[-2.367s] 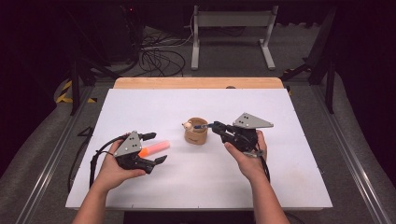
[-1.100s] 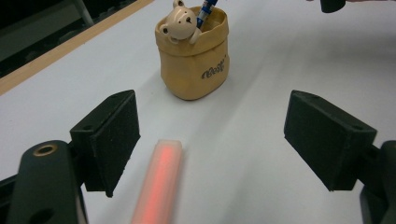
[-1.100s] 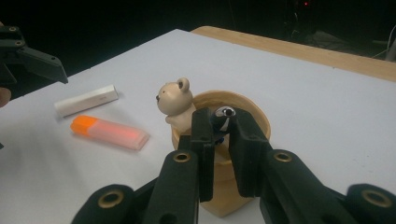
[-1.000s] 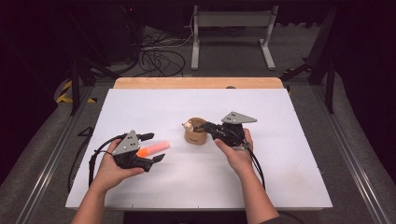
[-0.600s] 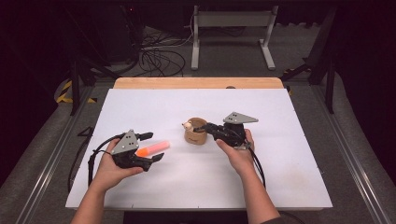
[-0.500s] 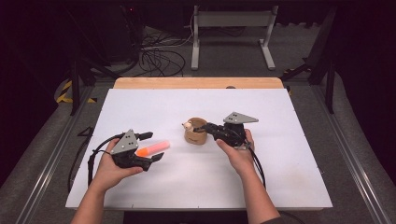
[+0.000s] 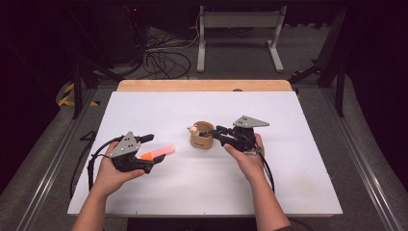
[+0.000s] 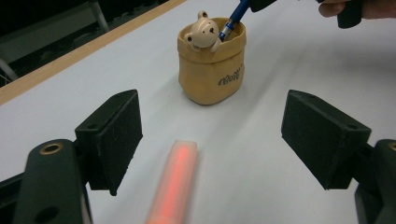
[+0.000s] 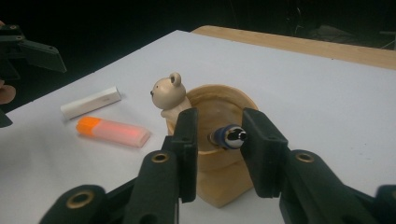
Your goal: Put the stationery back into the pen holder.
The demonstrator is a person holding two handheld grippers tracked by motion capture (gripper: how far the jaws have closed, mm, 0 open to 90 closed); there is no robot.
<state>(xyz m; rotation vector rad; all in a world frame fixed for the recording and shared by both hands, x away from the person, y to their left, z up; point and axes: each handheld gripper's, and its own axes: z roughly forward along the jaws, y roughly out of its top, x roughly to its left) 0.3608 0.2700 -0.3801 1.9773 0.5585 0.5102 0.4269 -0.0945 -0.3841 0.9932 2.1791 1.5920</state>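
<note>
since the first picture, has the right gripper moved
Yes. In the high view the right gripper has shifted left toward the bear pen holder, which stayed put, and now reaches its rim with a blue pen between its jaws.

Holder: the tan sack-shaped pot (image 7: 201, 139) with a bear head (image 9: 167, 94) on its rim stood upright near your table's centre.
Pen: your blue pen (image 8: 232, 20) leaned inside it.
Marker: your orange highlighter (image 7: 157, 153) lay flat at the pot's 8 o'clock, well apart.
</note>
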